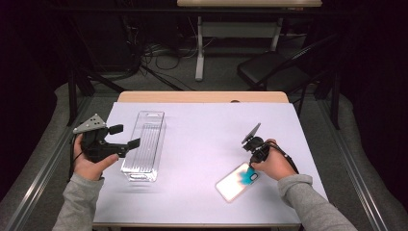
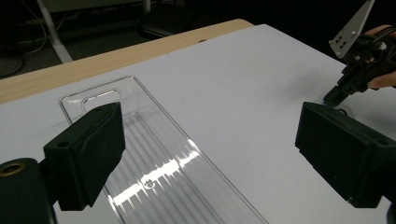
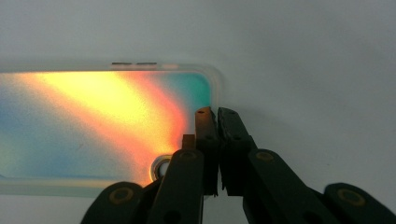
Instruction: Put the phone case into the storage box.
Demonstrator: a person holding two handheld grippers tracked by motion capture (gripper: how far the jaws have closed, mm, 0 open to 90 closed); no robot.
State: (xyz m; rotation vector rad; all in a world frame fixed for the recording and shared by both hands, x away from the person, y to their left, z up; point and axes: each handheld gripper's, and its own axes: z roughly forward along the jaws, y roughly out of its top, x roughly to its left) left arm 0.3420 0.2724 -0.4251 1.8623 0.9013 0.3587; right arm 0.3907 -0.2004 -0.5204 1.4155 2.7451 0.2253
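White paper covers the wooden table [image 1: 202, 96], and behind it the dark room has a black chair [image 1: 269, 70] and loose cables on the floor. On the paper lies a clear plastic tray [image 1: 144, 144], long and narrow, and a phone case [image 1: 238, 182] with rainbow colours lies flat near the front right part of the table, well apart from the tray. The left gripper [image 1: 126, 136] hangs just beside the tray with its jaws spread wide and nothing between them. The right gripper [image 1: 251, 166] is low at one end of the case; its jaws are pressed together at the edge of the case, near the camera hole, and they seem to pinch only the thin rim. I think this grip is risky: the rim is soft and the hold is at one corner, so when lifted the case could bend, turn or slip out. It could also slide on the smooth paper.
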